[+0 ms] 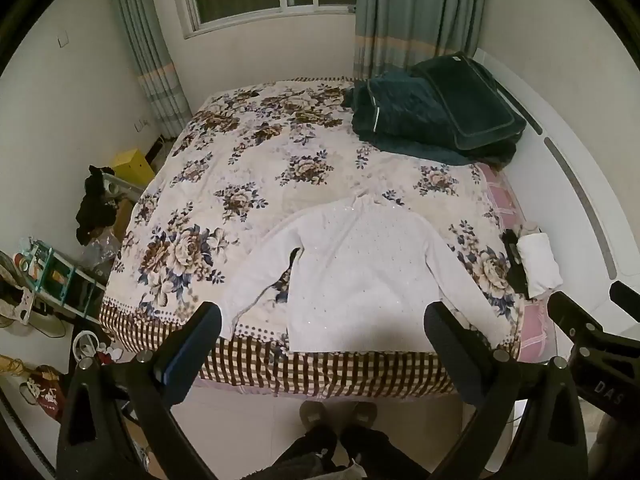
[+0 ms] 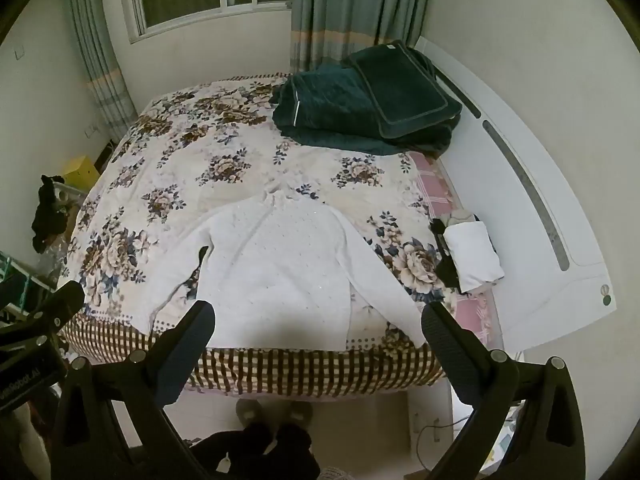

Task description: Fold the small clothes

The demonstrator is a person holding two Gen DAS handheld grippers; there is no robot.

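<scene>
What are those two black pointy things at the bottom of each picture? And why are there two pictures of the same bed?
Those are tongs. A person standing by the bed holds one in each hand, and each has a small camera looking along its fingers. One picture comes from the left tongs, the other from the right tongs. Both are open and hold nothing. On the flowery bedspread a white sweater lies spread flat, waiting to be folded. Farther back sits a dark green blanket, and at the side some folded white cloth.

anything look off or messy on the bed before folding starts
Nothing stands out. The white sweater lies flat and face up near the foot of the bed, sleeves spread; a folded white garment sits at the right edge.
</scene>
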